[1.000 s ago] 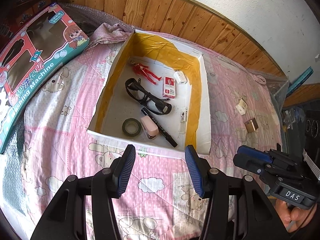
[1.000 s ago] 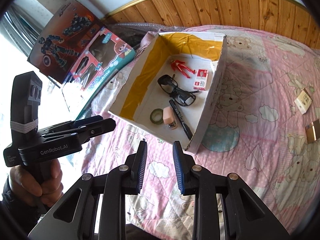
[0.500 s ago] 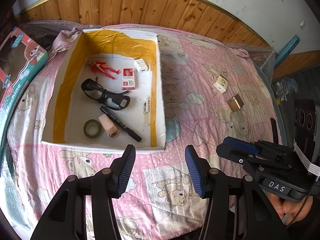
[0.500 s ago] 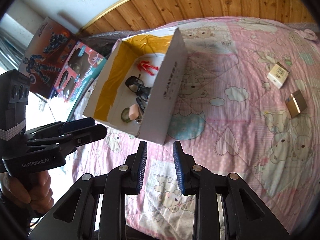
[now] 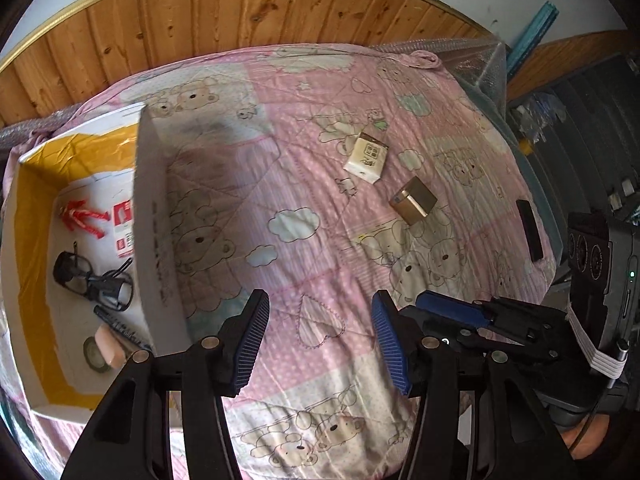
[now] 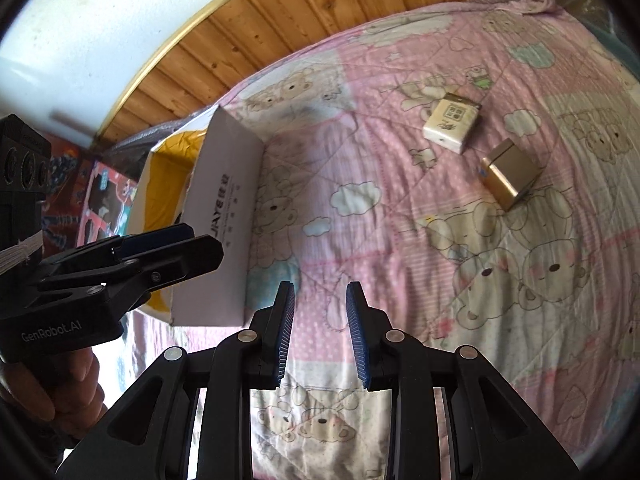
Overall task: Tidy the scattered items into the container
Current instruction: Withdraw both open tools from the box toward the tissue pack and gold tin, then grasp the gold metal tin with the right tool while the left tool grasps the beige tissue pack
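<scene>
A white cardboard box (image 5: 154, 216) with yellow-taped inner walls lies at the left on the pink quilt; glasses (image 5: 94, 280), a red figure (image 5: 82, 218), a marker and a tape roll rest inside. On the quilt to the right lie a cream packet (image 5: 367, 156), a gold box (image 5: 414, 201) and a black bar (image 5: 529, 229). My left gripper (image 5: 318, 330) is open and empty over the quilt, right of the box. My right gripper (image 6: 320, 324) is open more narrowly, also empty. From the right wrist the box (image 6: 224, 220), cream packet (image 6: 452, 122) and gold box (image 6: 511, 174) show.
A wooden headboard (image 5: 240, 16) runs behind the bed. Toy boxes (image 6: 100, 196) lean beyond the container at the left. Dark clutter and shelving (image 5: 592, 128) stand past the bed's right edge. A hand (image 6: 60, 392) holds the left gripper's handle.
Both grippers have swung to the right, away from the container and toward the cream packet and gold box. Their jaws have kept the same opening.
</scene>
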`<state>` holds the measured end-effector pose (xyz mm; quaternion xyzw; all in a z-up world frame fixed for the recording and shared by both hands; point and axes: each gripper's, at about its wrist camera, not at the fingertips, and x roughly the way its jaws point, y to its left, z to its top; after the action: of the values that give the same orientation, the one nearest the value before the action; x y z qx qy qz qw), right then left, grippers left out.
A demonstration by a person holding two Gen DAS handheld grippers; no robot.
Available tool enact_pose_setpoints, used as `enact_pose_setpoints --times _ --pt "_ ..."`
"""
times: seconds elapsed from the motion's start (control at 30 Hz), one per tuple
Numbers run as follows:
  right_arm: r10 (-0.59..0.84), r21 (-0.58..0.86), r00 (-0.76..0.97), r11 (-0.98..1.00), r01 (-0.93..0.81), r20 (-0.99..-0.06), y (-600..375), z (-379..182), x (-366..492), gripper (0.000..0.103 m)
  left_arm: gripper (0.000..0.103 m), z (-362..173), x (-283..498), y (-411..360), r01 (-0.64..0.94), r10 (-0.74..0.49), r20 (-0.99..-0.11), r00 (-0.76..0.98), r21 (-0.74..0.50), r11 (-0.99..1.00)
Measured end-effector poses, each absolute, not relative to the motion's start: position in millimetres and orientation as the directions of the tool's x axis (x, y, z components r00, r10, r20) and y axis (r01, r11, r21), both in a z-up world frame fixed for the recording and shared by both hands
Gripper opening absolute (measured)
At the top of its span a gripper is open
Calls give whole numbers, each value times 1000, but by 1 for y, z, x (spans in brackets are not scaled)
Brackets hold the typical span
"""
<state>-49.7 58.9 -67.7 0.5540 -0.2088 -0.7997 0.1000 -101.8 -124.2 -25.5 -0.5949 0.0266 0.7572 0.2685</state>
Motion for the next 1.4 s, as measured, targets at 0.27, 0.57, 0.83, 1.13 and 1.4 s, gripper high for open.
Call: enact_pose_setpoints --times 0.27,0.57,0.83,1.13,1.4 --pt "-290 380 -401 -910 -167 -869 133 -82 -79 31 60 -63 -149 -43 -517 367 -928 -65 -284 -808" --pt "-120 142 -362 -989 -34 -924 164 -113 -113 43 63 -120 -206 41 -613 314 -950 2 -249 -749" --pt "-88 27 -350 -984 175 -933 157 -136 -134 51 63 -166 -241 78 -640 262 -965 22 -215 -738" --pt "-123 81 -286 -985 155 -950 169 -184 -174 57 75 -204 -255 95 -662 269 -963 19 -213 -719" --pt "-250 266 -272 -964 -22 -929 196 -186 -174 53 53 -198 -262 79 -665 274 -962 2 -206 -717"
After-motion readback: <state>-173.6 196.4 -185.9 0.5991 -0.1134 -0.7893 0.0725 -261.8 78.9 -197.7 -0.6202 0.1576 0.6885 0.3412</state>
